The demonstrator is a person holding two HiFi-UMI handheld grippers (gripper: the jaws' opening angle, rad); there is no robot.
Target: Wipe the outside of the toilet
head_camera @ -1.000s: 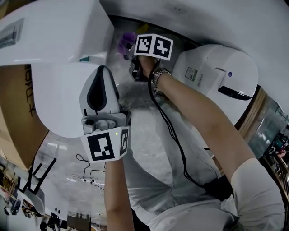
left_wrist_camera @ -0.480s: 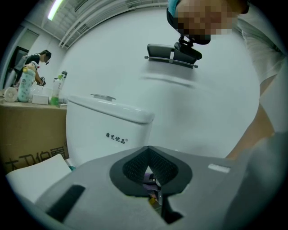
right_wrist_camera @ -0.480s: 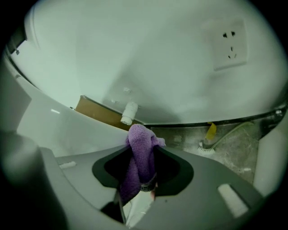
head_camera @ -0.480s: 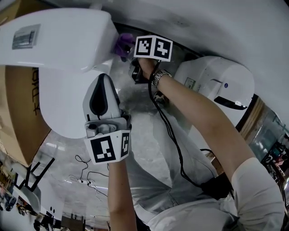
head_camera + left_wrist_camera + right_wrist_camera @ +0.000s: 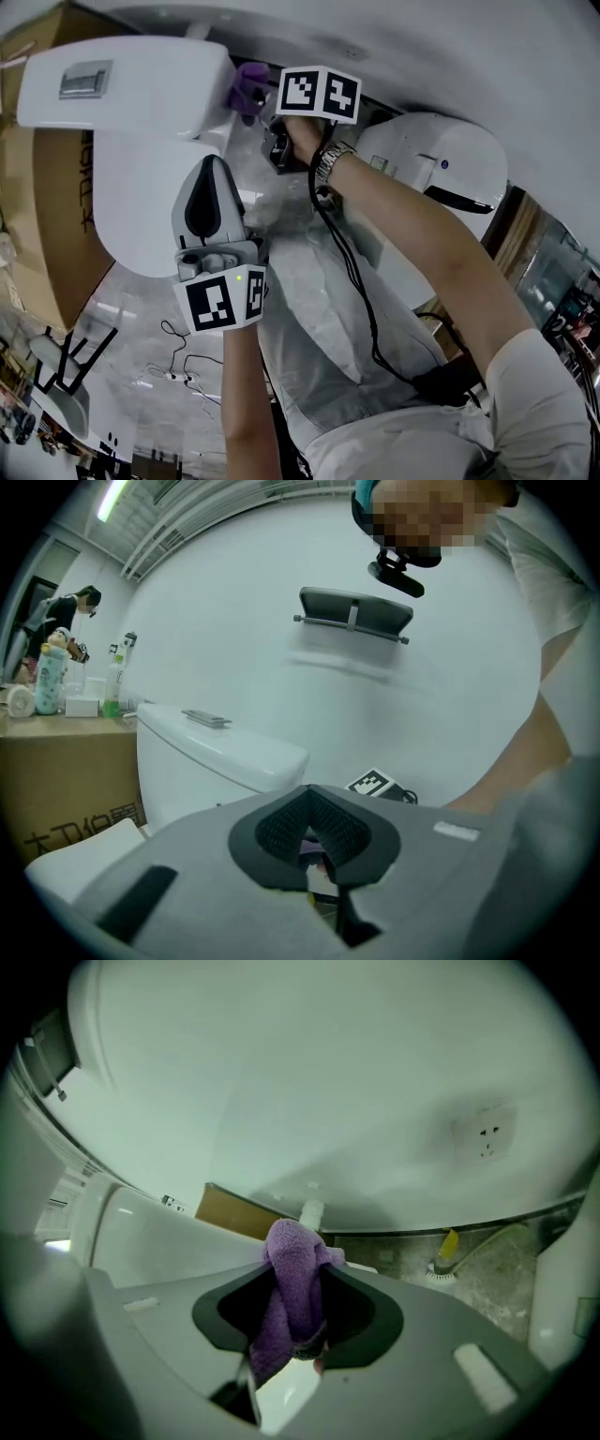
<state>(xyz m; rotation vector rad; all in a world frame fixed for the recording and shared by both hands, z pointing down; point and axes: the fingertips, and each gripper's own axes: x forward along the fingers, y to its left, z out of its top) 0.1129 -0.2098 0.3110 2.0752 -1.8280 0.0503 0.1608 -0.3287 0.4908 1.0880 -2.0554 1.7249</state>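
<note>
Looking down in the head view, the white ceramic toilet with its box cistern (image 5: pixel 141 103) fills the 10 o'clock quarter. A second, rounded white toilet (image 5: pixel 441 169) sits at 2 o'clock and a brown cardboard box (image 5: pixel 56 216) at 9 o'clock, behind the bowl.

Since a second ago the cistern lid has slid lower and further right in that view. Its chrome rectangular flush plate (image 5: pixel 86 80), cut by the left edge before, now shows whole. The second toilet has shifted up toward 1 o'clock.

Right gripper (image 5: pixel 262 105):
- Jaws clamped on a purple terry cloth (image 5: pixel 248 86), with the folded pile bunched between the pads and poking past the tips in the right gripper view (image 5: pixel 292 1288).
- The cloth now sits against the right end of the cistern lid, at 12 o'clock from the left gripper. A second ago it lay lower against the cistern's side, under the lid's overhang.
- Grip unchanged across the three frames.

Left gripper (image 5: pixel 214 169):
- Jaws closed, nothing between them (image 5: pixel 314 841).
- Held off the porcelain over the bowl's right flank, tip toward 12 o'clock.
- It sits slightly higher against the bowl than before.
- Its own view looks past the cistern at a bare white wall.

A metal wristwatch (image 5: pixel 330 161) shows on the right wrist, with a black cable trailing toward 5 o'clock.
</note>
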